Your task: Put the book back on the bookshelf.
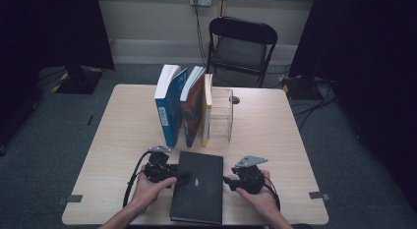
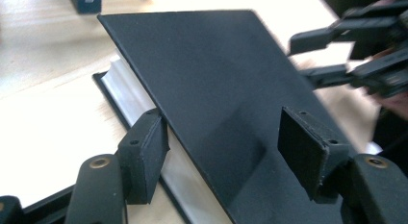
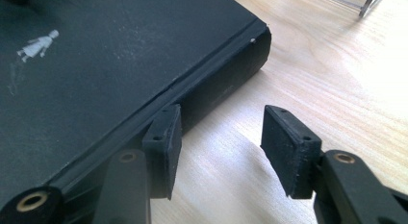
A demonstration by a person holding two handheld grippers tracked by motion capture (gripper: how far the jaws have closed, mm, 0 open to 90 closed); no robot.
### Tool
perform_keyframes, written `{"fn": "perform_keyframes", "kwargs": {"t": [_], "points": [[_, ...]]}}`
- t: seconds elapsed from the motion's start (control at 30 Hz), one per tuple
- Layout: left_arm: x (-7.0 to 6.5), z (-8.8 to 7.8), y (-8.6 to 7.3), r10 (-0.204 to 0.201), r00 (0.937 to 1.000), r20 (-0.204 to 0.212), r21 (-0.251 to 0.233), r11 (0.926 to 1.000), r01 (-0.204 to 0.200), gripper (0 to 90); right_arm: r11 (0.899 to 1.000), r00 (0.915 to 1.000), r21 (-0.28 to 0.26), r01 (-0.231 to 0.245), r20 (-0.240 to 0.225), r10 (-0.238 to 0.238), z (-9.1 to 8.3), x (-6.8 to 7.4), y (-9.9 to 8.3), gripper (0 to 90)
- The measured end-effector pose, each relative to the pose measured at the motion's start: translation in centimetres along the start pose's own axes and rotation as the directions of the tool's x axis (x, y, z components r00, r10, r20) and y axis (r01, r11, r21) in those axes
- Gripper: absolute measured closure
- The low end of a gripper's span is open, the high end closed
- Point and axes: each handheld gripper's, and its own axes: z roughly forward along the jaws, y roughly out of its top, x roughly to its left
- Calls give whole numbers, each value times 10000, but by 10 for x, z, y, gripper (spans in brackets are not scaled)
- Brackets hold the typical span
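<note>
The black hardcover book (image 1: 197,186) lies flat at the table's (image 1: 275,135) near edge. Its cover (lifted) is straddled by the left gripper's (image 2: 223,152) spread jaws; the right gripper (image 3: 219,144) is spread beside the spine. Unpinched, the cover could be dropped shut.

The high view is dim, dark at both sides. In the gripper views the table (image 3: 337,65) glares pale beyond the jaws, the right gripper (image 2: 356,51) blurs, and the book (image 2: 216,99) stays sharp.
</note>
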Motion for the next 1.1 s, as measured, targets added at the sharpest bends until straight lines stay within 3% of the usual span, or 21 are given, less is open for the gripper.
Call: {"fn": "perform_keyframes", "kwargs": {"t": [0.2,0.27,0.3,0.37,0.5,0.57,0.7,0.73,0.87,1.0,1.1], "points": [[-3,-2,-2,-50,9999,87,-18,10000,51,358,10000,10000,24,-59,-7,59,0,-1,0,480],[-3,-4,-2,-209,9993,308,-128,9997,213,359,10000,10000,21,-60,-30,60,0,-1,0,479],[-5,-5,-2,-333,9975,625,-85,9994,339,361,10000,10000,18,-55,-24,55,0,-1,0,478],[-9,-6,-3,-153,9958,902,-159,9997,168,400,10000,10000,10,-46,-16,46,0,-1,0,477],[-17,0,-5,-114,9925,1218,164,9998,94,379,10000,10000,-10,-6,25,6,0,0,0,478],[-21,5,-6,-48,9958,914,215,9998,28,381,10000,10000,-21,46,71,-46,0,0,0,479],[-17,10,-9,-391,9970,672,470,9982,360,349,10000,9999,1,77,107,-77,0,1,0,479],[-14,10,-8,-648,9943,851,425,9972,614,365,10000,9999,11,76,113,-76,0,1,0,478],[-10,11,-6,-729,9934,883,389,9968,697,373,10000,10000,-29,58,53,-58,0,0,0,471],[-12,17,-1,-506,9947,895,441,9979,468,385,10000,10000,-34,74,52,-73,0,0,0,467],[-14,25,3,-405,9925,1155,521,9980,347,389,10000,10000,-25,34,63,-34,0,0,0,462]]}}
